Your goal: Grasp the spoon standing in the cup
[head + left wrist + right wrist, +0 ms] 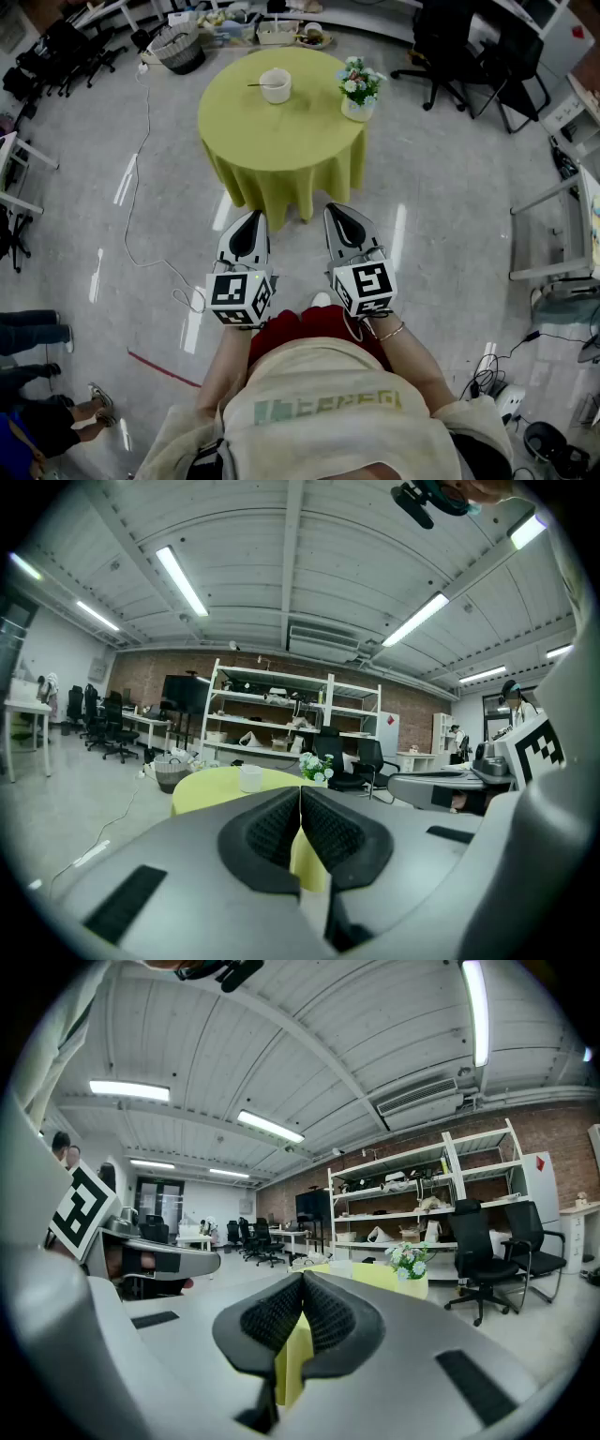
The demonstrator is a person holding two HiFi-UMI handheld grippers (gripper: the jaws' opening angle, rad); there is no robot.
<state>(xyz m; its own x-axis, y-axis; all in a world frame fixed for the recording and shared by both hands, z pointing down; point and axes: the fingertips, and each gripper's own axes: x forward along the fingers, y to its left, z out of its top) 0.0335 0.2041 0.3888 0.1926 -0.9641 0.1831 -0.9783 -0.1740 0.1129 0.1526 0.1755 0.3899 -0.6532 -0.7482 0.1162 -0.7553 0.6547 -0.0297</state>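
Risk notes: spoon (254, 85) shows only as a thin dark handle leaning out over the left rim of the white cup (276, 88), so a closing grip may well slide off it or catch the rim instead. The cup looks small and light, and a sideways push on the handle could tip it or drag it across the yellow-green cloth of the round desk (281, 136). A wide swing from the right could also knock the flower pot (357, 96), which stands near the cup on the desk's right side. A loose cable (141, 178) lies on the floor to the left of the path, a possible snag for the feet.

Pose: left gripper (250, 217) and right gripper (335, 209) are held low at the waist. They sit side by side, noses pointing forward at the desk and marker cubes facing up, and both are well apart from the cup. Jaws on each are pressed together with nothing between them. The yellow-green strip under the pads in both gripper views is the desk cloth beyond. They must open before either can take the handle.
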